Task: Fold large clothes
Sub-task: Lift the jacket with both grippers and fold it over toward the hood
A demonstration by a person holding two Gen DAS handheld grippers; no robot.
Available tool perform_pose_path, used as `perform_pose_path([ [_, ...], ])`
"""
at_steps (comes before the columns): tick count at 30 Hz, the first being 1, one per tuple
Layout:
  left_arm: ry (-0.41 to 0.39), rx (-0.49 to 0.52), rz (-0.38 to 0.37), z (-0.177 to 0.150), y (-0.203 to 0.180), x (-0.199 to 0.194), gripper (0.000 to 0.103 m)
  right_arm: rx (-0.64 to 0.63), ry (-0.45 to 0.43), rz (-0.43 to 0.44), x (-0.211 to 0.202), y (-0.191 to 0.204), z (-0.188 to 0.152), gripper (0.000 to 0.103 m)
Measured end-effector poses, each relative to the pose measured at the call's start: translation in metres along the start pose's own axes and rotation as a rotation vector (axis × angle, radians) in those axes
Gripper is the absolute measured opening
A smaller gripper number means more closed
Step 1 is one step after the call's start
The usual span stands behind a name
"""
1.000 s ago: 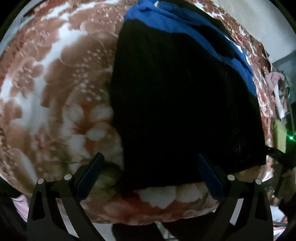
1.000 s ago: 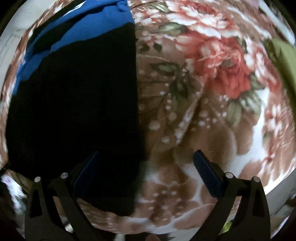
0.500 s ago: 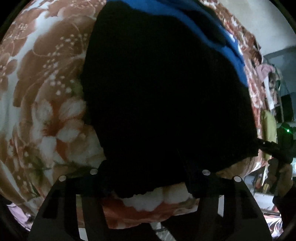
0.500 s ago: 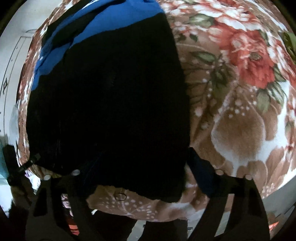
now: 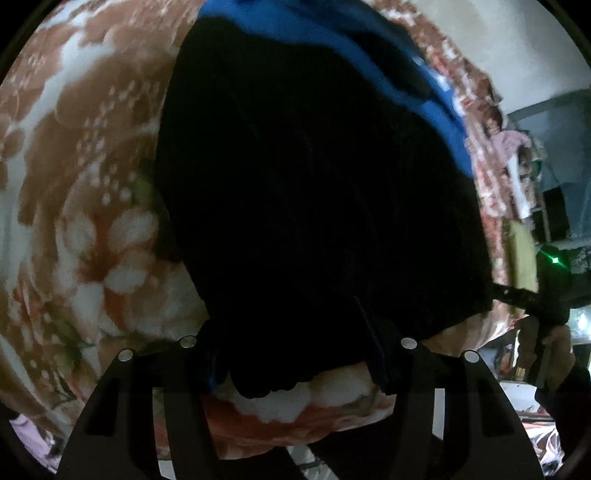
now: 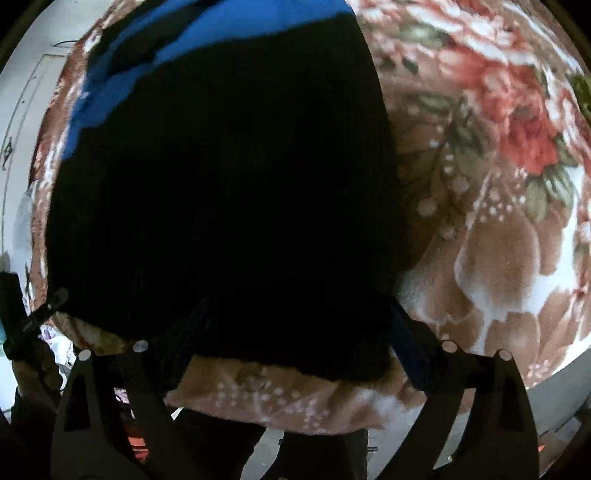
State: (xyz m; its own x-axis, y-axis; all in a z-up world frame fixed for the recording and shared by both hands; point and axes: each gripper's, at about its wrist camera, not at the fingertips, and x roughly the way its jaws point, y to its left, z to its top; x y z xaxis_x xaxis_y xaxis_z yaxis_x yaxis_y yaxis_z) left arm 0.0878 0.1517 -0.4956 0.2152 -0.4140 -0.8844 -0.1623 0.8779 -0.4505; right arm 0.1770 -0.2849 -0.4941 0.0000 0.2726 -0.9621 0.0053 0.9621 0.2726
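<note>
**Tools at the near hem, left one gathering cloth**

Left tool (image 5: 295, 365), lower centre of its frame: jaws half drawn in, having just been closing, a bunch of the black garment (image 5: 317, 192) between them, seemingly pinched. Right tool (image 6: 295, 354), lower centre of its own frame: jaws spread wide over the hem, having just been opening again, cloth between but not pressed. Garment lying flat on the flowered bed blanket (image 5: 92, 206), blue band (image 6: 229, 26) at the far end, top of frame. Best now: close right tool on the hem corner only, no blanket pile caught, then lift both ends evenly.
</note>
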Motion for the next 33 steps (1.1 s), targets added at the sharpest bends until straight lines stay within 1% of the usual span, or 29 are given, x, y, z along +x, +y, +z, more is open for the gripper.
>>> perform_pose_path([
  [1, 0.003, -0.006, -0.004, 0.000, 0.002, 0.001, 0.055, 0.011, 0.000, 0.007, 0.000, 0.000, 0.002, 0.091],
  [2, 0.000, -0.005, -0.012, 0.001, 0.002, -0.001, 0.046, 0.029, -0.004, 0.029, -0.004, 0.001, 0.002, 0.089],
  [3, -0.009, 0.001, -0.031, 0.003, -0.001, -0.005, 0.038, 0.034, -0.007, 0.042, -0.008, 0.001, 0.003, 0.077],
  [4, -0.025, 0.017, -0.056, 0.005, -0.006, -0.010, 0.038, 0.028, -0.007, 0.039, -0.012, 0.002, 0.002, 0.065],
  [6, -0.016, 0.030, -0.056, 0.007, -0.010, -0.007, 0.037, -0.011, 0.003, -0.013, -0.012, 0.007, 0.001, 0.055],
  [7, 0.011, 0.030, -0.034, 0.008, -0.008, 0.002, 0.037, -0.028, 0.008, -0.018, -0.009, 0.008, 0.002, 0.049],
  [8, 0.030, 0.025, -0.024, 0.007, -0.007, 0.010, 0.034, -0.038, 0.017, -0.018, -0.002, 0.008, 0.003, 0.046],
  [9, 0.047, 0.018, -0.014, 0.007, -0.002, 0.017, 0.030, -0.039, 0.023, -0.017, 0.001, 0.009, 0.004, 0.042],
  [10, 0.043, 0.015, -0.007, 0.007, -0.001, 0.020, 0.028, -0.043, 0.026, -0.016, 0.004, 0.011, 0.006, 0.035],
  [11, 0.036, 0.024, -0.005, 0.007, -0.004, 0.017, 0.024, -0.050, 0.025, -0.021, 0.003, 0.012, 0.007, 0.030],
  [12, 0.026, 0.044, 0.002, 0.008, -0.009, 0.014, 0.020, -0.056, 0.024, -0.045, 0.001, 0.015, 0.008, 0.014],
  [13, 0.010, 0.075, 0.005, 0.009, -0.016, 0.007, 0.019, -0.060, 0.025, -0.074, -0.003, 0.017, 0.009, 0.014],
  [15, -0.011, 0.105, 0.001, 0.011, -0.025, -0.006, 0.017, -0.069, 0.029, -0.075, -0.011, 0.022, 0.009, 0.013],
  [18, -0.032, 0.143, -0.026, 0.020, -0.039, -0.027, 0.015, -0.102, 0.014, -0.112, -0.031, 0.034, 0.006, 0.013],
  [20, -0.050, 0.181, -0.046, 0.029, -0.050, -0.042, 0.015, -0.124, -0.011, -0.134, -0.048, 0.046, 0.007, 0.012],
  [23, -0.070, 0.244, -0.070, 0.045, -0.066, -0.063, 0.015, -0.151, -0.077, -0.146, -0.089, 0.071, 0.015, 0.012],
  [25, -0.085, 0.267, -0.080, 0.056, -0.072, -0.076, 0.015, -0.149, -0.120, -0.138, -0.112, 0.077, 0.025, 0.012],
  [26, -0.090, 0.272, -0.092, 0.065, -0.078, -0.083, 0.015, -0.151, -0.135, -0.133, -0.124, 0.072, 0.031, 0.012],
  [27, -0.096, 0.275, -0.100, 0.071, -0.082, -0.088, 0.015, -0.156, -0.162, -0.126, -0.138, 0.078, 0.039, 0.012],
  [29, -0.117, 0.283, -0.107, 0.087, -0.098, -0.094, 0.015, -0.167, -0.187, -0.106, -0.152, 0.096, 0.048, 0.012],
  [33, -0.156, 0.302, -0.125, 0.129, -0.120, -0.105, 0.015, -0.228, -0.226, -0.028, -0.166, 0.110, 0.095, 0.012],
])
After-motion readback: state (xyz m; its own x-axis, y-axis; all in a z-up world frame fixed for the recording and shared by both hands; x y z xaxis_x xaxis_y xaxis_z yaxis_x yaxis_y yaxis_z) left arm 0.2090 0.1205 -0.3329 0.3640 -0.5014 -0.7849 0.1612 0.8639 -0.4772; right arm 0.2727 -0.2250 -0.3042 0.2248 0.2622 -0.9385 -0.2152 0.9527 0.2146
